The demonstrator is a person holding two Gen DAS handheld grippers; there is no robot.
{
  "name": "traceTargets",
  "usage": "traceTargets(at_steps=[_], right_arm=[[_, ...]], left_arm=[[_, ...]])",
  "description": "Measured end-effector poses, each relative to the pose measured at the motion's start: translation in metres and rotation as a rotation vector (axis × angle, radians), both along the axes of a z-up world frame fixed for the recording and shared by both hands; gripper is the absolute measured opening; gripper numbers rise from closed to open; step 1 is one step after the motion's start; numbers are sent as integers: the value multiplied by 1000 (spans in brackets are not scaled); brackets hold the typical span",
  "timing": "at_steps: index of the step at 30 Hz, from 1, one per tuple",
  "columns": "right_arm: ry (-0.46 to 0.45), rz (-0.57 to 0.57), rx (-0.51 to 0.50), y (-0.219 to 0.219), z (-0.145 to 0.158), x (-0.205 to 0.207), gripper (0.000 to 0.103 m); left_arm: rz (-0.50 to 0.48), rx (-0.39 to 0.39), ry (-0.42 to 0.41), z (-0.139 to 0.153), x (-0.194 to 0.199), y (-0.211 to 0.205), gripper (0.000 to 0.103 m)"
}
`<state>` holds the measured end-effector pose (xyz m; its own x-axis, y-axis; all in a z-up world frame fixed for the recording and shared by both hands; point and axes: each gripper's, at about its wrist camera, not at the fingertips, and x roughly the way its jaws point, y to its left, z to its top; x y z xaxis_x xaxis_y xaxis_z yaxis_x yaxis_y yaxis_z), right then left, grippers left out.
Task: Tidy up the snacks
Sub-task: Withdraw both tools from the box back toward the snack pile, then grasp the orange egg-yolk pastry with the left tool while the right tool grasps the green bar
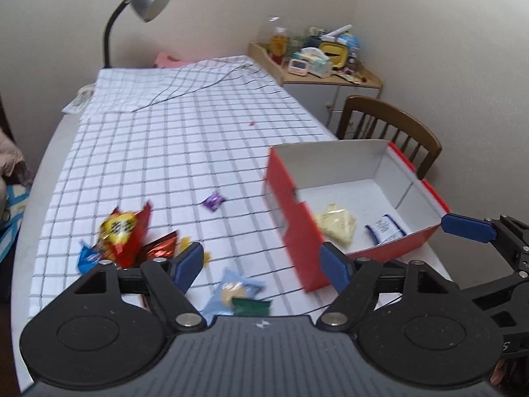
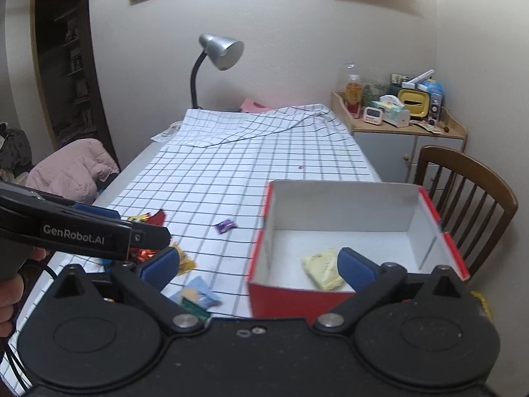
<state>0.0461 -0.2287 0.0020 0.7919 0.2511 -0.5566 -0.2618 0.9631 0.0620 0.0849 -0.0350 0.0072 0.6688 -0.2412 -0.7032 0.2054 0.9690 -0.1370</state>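
A red box (image 1: pixel 291 218) with a white inside stands on the checked cloth at the right; it also shows in the right wrist view (image 2: pixel 291 301). In it lie a pale yellow packet (image 1: pixel 337 225) and a blue-white packet (image 1: pixel 386 228). A pile of red and yellow snack bags (image 1: pixel 124 235) lies at the left. A purple candy (image 1: pixel 213 201) lies mid-table. A light blue packet (image 1: pixel 234 289) with a green one (image 1: pixel 251 306) lies near the front. My left gripper (image 1: pixel 263 264) is open and empty above the front of the table. My right gripper (image 2: pixel 258 264) is open and empty over the box's near wall.
A silver desk lamp (image 1: pixel 145 0) stands at the table's far end. A wooden chair (image 1: pixel 390 125) is right of the box. A cluttered side cabinet (image 1: pixel 317 63) is in the far corner. A pink jacket (image 2: pixel 72 168) lies at the left.
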Motion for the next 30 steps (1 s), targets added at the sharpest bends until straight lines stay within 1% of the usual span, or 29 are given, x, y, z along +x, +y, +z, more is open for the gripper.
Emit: traceTargets(at_steps=[4, 9, 11, 14, 18, 23, 30], right_arm=[[21, 2, 4, 20, -6, -2, 103], [73, -6, 23, 42, -19, -3, 103], [95, -12, 30, 50, -25, -2, 103], [144, -30, 39, 60, -40, 2, 103], [213, -48, 27, 74, -63, 11, 103], [296, -92, 20, 86, -93, 25, 102], [387, -147, 25, 93, -125, 44, 96]], left_arm=[[20, -8, 19, -7, -6, 29, 82], [35, -22, 42, -19, -10, 61, 93], [48, -34, 66, -27, -9, 73, 100], [79, -33, 97, -42, -7, 87, 100], [105, 20, 124, -64, -2, 98, 100], [90, 83, 168, -96, 6, 102, 100], [82, 135, 238, -131, 19, 100, 100]])
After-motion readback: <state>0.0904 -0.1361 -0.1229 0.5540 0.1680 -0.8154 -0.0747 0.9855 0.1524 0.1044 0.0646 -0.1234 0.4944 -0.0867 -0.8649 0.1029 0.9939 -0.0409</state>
